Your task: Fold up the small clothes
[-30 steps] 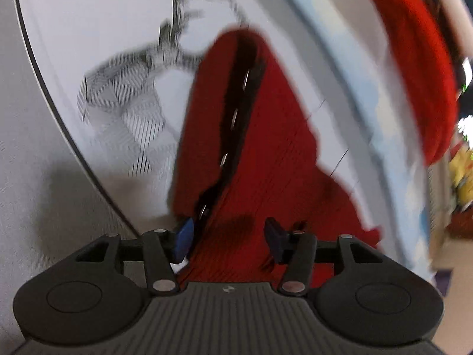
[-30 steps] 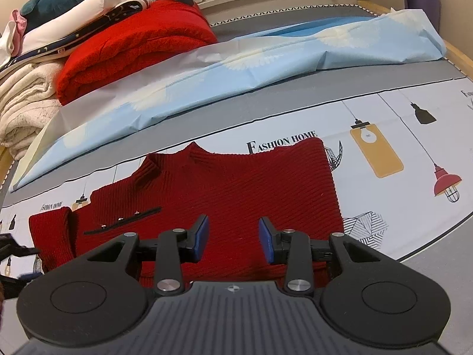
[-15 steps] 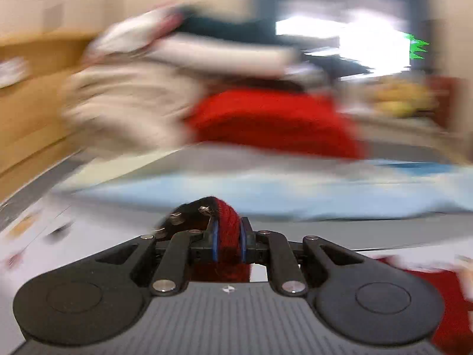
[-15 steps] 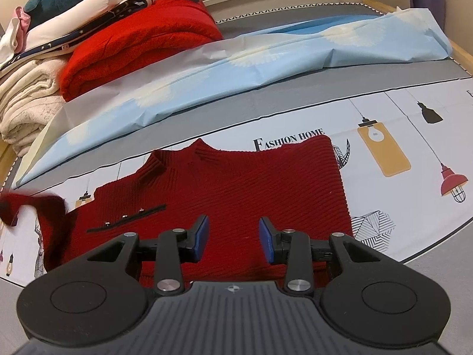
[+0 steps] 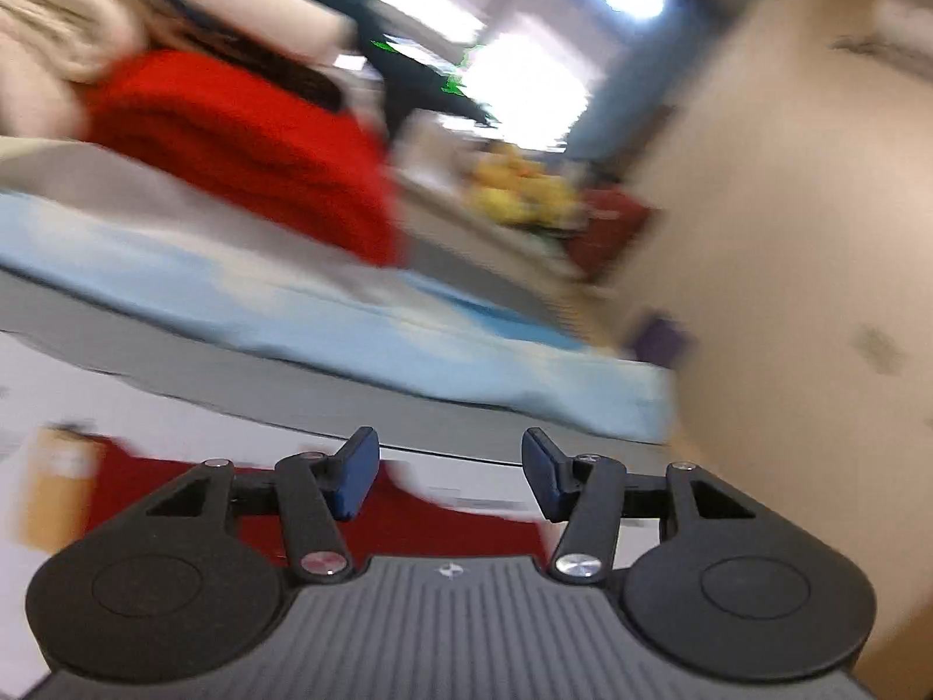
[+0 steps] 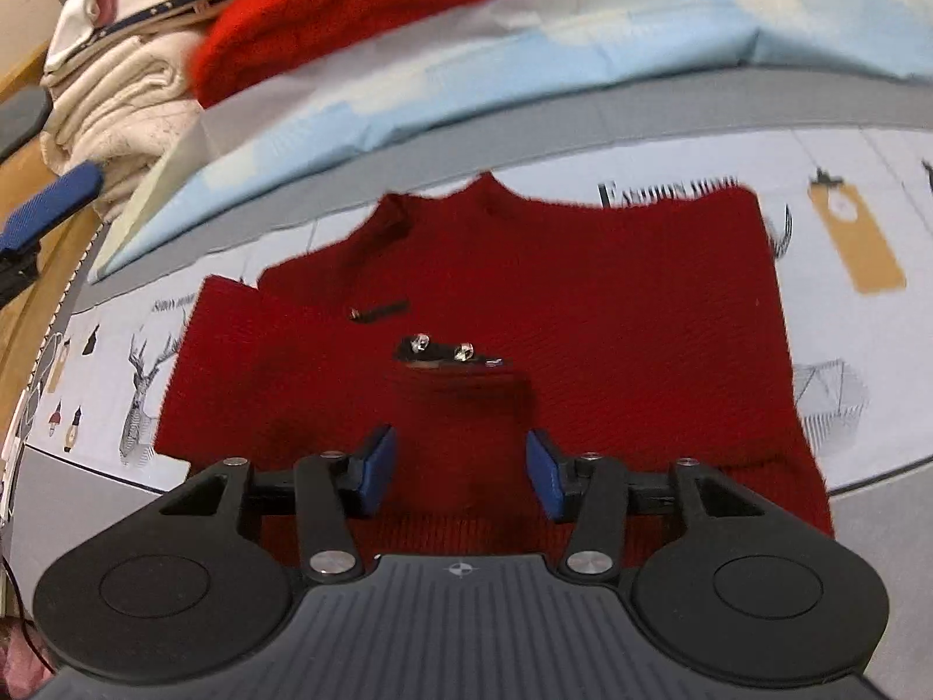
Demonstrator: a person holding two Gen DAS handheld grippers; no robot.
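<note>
The sweater (image 6: 525,315) was laid flat on the printed mat (image 6: 845,268), collar toward the far side, one sleeve seen folded across its chest with the buttoned cuff (image 6: 449,350) near the middle. Its long axis ran collar to hem, the hem just below the right gripper (image 6: 460,469), whose jaws were opening with nothing between them. The left gripper (image 5: 449,475), raised beside the sweater's left edge, was likewise opening and empty. The right was judged nearer. Beyond the sweater's collar lay a blue sheet (image 6: 525,58) and stacked clothes (image 6: 350,11); nothing was seen blocking.
</note>
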